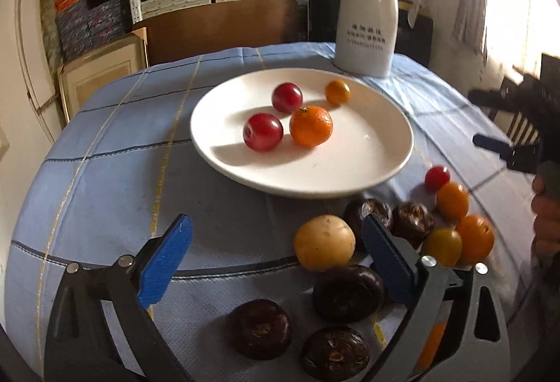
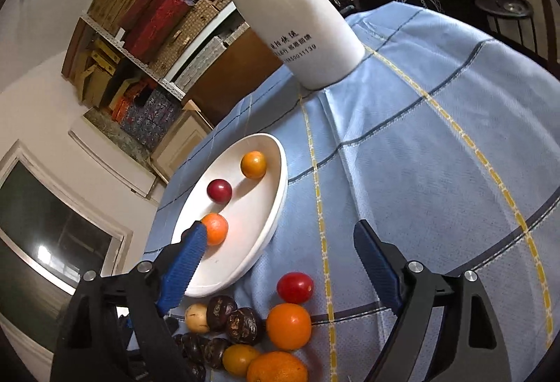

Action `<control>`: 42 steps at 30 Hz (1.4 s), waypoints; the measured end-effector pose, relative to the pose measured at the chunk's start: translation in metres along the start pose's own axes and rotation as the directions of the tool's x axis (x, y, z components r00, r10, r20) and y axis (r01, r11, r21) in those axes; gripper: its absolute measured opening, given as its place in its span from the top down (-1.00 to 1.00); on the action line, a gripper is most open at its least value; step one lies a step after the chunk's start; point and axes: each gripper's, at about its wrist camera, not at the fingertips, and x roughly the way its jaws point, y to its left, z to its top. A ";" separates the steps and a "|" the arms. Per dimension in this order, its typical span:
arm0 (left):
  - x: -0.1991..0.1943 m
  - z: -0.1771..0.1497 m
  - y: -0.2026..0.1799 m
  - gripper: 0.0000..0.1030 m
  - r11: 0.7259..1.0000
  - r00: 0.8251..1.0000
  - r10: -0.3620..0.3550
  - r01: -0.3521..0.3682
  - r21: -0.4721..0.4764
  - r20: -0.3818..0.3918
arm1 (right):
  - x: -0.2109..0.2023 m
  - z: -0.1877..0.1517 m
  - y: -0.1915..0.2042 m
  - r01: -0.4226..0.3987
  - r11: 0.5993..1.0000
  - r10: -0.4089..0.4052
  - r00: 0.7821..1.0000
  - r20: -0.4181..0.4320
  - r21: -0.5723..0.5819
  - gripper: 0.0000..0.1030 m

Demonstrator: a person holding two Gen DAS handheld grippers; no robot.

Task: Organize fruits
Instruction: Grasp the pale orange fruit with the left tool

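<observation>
A white plate (image 1: 378, 168) sits on the blue checked table (image 1: 105, 179) holding two red fruits (image 1: 263, 132), a mandarin (image 1: 310, 125) and a small orange fruit (image 1: 337, 92), with a white jug (image 1: 367, 18) standing behind it. Near the plate's front edge lies a loose cluster: a yellow fruit (image 1: 324, 242), several dark brown ones (image 1: 348, 292), small oranges (image 1: 475, 237) and a red tomato (image 1: 437, 177). The left claw (image 1: 276, 263) hangs wide and empty above this cluster, and the right claw (image 2: 280, 266) is likewise spread wide, gripping nothing.

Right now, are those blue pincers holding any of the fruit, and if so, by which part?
Nothing is held. The left gripper and the right gripper both stand open and empty.
</observation>
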 end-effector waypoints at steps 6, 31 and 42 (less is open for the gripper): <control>0.016 -0.003 0.001 -0.92 0.999 0.997 0.040 -0.039 0.017 -0.062 | 0.001 -0.003 0.005 -0.003 1.000 0.003 1.000 -0.006 -0.020 -0.69; -0.003 -0.022 0.056 -0.72 0.986 0.992 0.112 -0.118 -0.121 -0.054 | -0.001 -0.004 0.010 0.006 0.999 -0.006 1.000 -0.006 -0.046 -0.72; 0.011 -0.016 0.030 -0.19 0.997 0.995 0.082 -0.081 0.007 -0.061 | 0.003 -0.007 0.014 0.020 0.997 -0.021 1.000 -0.014 -0.077 -0.72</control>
